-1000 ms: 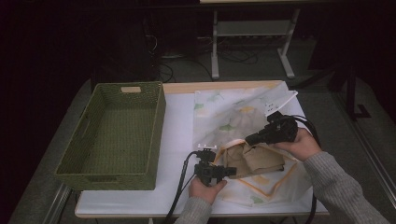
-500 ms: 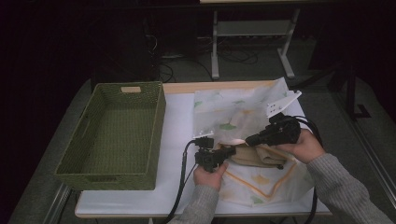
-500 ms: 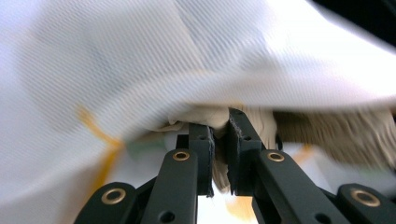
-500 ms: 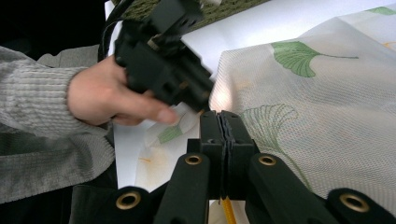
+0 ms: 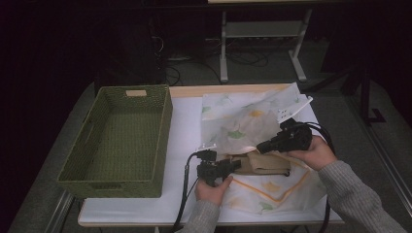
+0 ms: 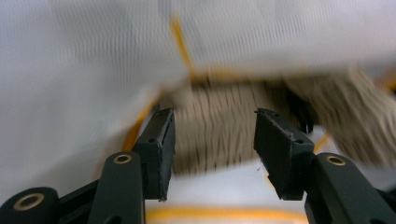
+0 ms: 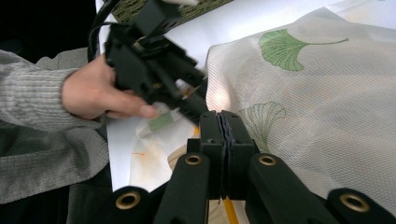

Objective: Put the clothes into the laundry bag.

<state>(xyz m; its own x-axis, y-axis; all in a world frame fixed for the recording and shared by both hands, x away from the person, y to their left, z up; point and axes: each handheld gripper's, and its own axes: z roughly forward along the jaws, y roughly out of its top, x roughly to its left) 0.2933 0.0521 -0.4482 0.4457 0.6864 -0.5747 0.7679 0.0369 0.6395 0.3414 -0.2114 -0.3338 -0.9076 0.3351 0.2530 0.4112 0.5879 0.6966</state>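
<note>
Cloth (image 5: 252, 124), white mesh printed with green ginkgo leaves and edged in yellow, lies spread over the right half of the table (image 5: 187, 121), and a folded beige knitted piece (image 5: 265, 164) rests on its near part, apparently so it can be wrapped or bagged inside. The right gripper (image 5: 260, 146), coming in from the right, is clenched on a raised fold of the cloth just beyond the beige piece, probably holding that flap up and out of the way so the bundle stays exposed. The left gripper (image 6: 212, 140) sits at the bundle's left end with its jaws released; they have just been opening, and in the left gripper view the ribbed beige knit lies between the pads without being pressed. That suggests it is lining up for a fresh bite on the knit. A green woven basket (image 5: 116, 136) waits empty on the left of the table, well apart from the cloth, likely as the place for the finished bundle.
</note>
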